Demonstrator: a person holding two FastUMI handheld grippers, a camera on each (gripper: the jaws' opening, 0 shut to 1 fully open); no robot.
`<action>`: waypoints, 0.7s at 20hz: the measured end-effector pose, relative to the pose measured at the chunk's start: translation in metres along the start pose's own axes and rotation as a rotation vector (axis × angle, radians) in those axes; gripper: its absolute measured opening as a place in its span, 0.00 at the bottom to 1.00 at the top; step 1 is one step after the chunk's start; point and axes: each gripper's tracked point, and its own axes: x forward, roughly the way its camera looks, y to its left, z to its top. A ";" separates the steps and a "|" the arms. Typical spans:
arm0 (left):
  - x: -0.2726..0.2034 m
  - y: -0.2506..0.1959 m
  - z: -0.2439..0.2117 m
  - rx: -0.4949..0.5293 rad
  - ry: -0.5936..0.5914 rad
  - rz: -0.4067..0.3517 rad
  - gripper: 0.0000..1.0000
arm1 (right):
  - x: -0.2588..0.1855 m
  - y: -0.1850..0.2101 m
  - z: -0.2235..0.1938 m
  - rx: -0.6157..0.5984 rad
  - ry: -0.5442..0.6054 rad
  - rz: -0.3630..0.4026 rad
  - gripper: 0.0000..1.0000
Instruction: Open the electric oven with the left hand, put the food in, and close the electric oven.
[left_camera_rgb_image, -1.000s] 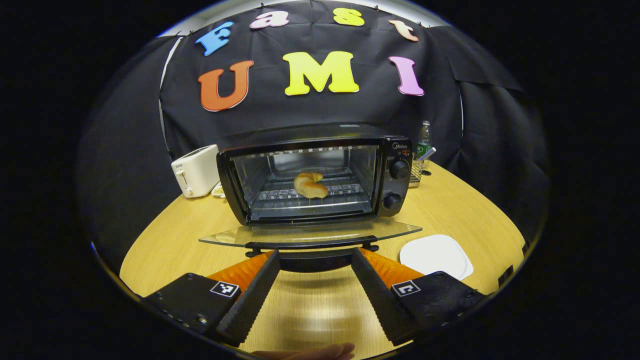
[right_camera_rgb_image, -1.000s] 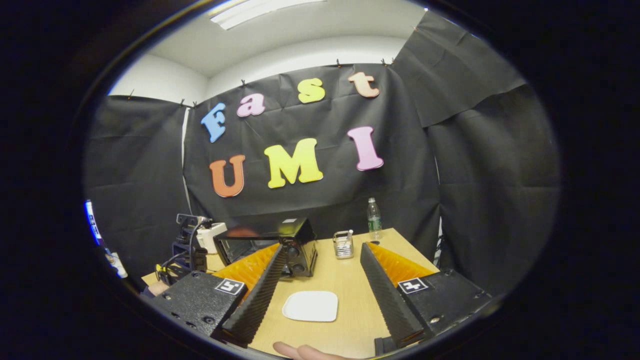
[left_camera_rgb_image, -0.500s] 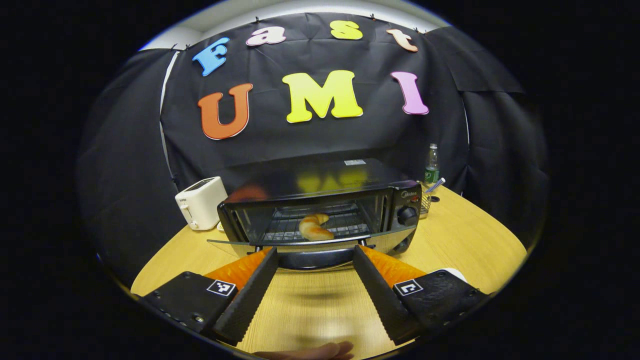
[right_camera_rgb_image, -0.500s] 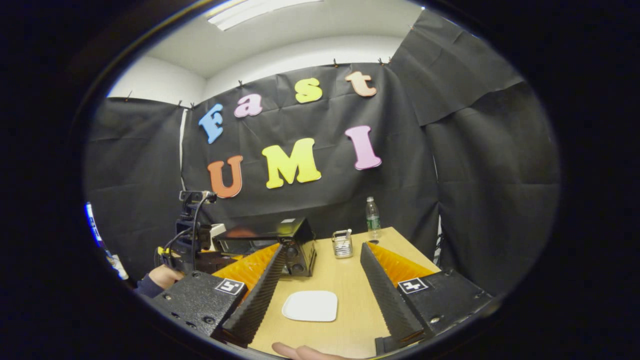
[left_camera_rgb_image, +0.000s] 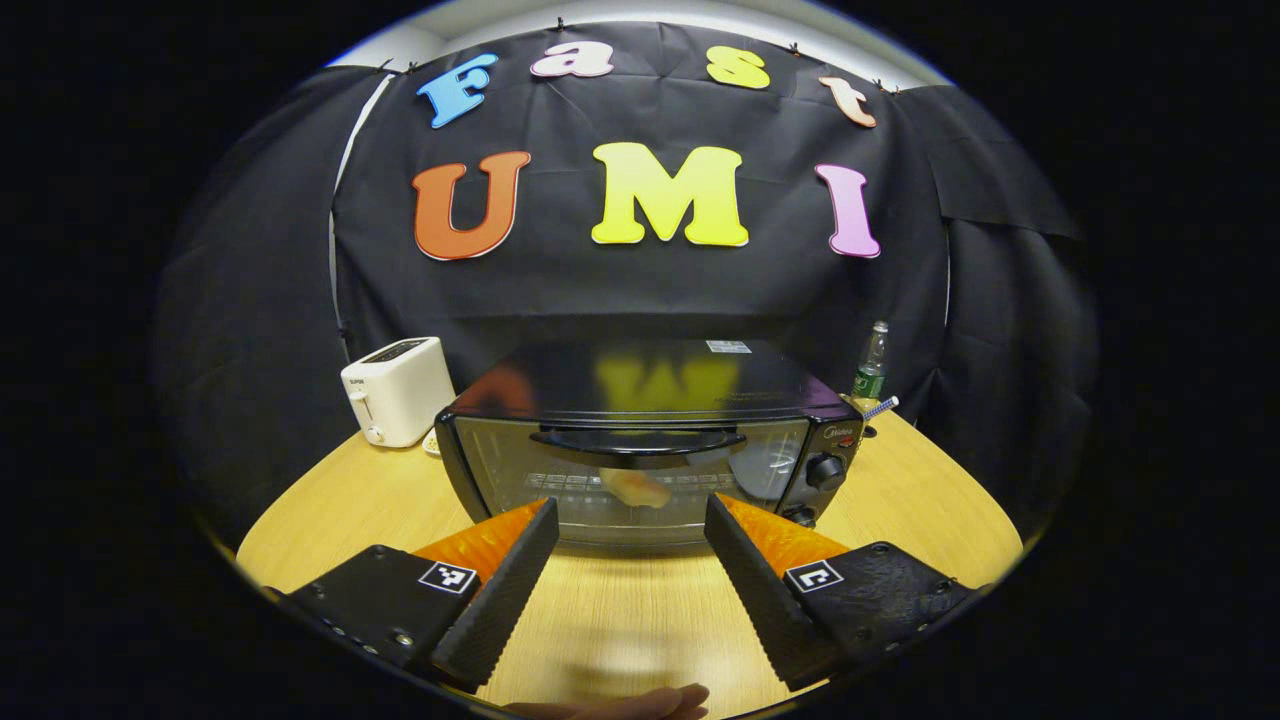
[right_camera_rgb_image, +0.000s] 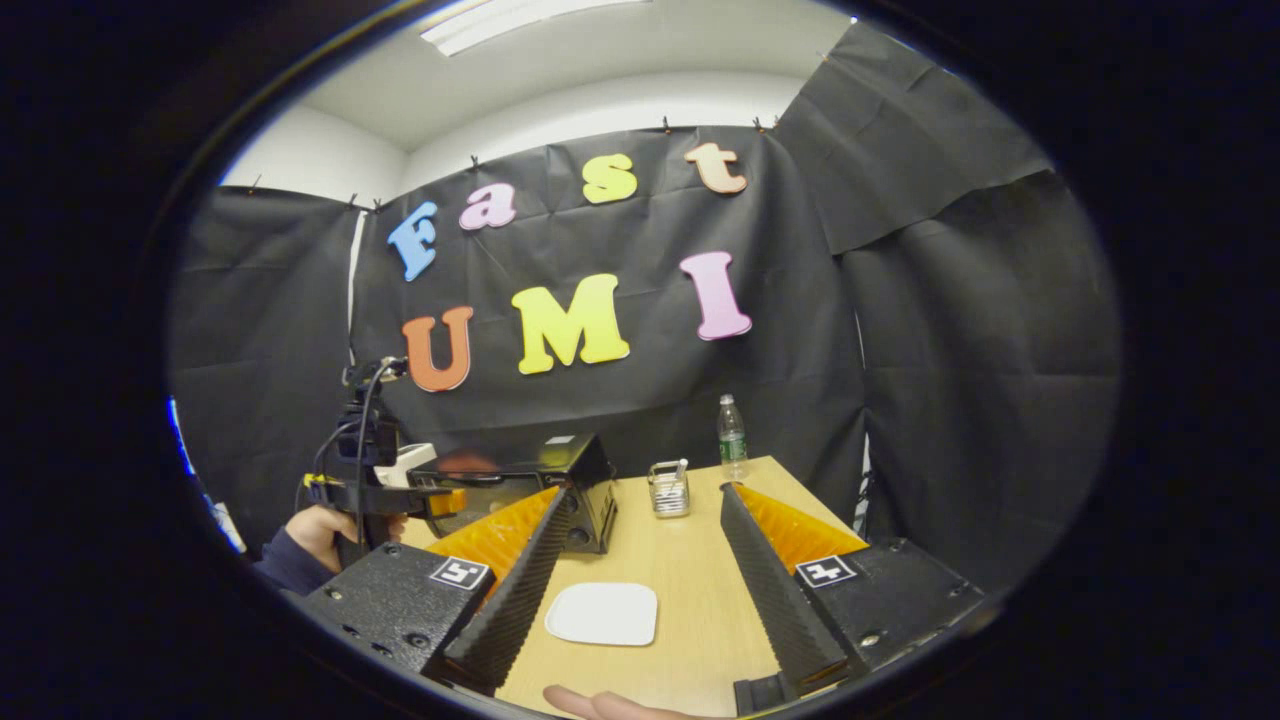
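Toaster (left_camera_rgb_image: 397, 389) at far left on the counter (left_camera_rgb_image: 930, 500). Oven (left_camera_rgb_image: 640, 440) in the middle, door up against its frame, apparently shut, though the latch is hard to judge through the glare. Bread (left_camera_rgb_image: 634, 486) dimly visible behind the glass, resting on the rack. Left gripper (left_camera_rgb_image: 628, 575) just in front, fingers spread, pinching nothing. Rigid door with fragile glass: best taken by the curved handle (left_camera_rgb_image: 638, 441). Bread probably light and soft. Right gripper (right_camera_rgb_image: 640, 590) spread above a white plate (right_camera_rgb_image: 602, 613).
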 end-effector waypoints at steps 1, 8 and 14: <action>-0.006 0.001 0.003 -0.005 -0.010 0.001 0.96 | 0.000 0.001 0.001 0.000 -0.001 0.000 0.96; -0.076 0.009 0.043 -0.004 -0.137 -0.012 0.96 | -0.020 0.010 0.023 -0.030 -0.048 -0.014 0.96; -0.154 0.016 0.086 0.015 -0.284 0.014 0.96 | -0.032 0.015 0.037 -0.042 -0.068 -0.037 0.95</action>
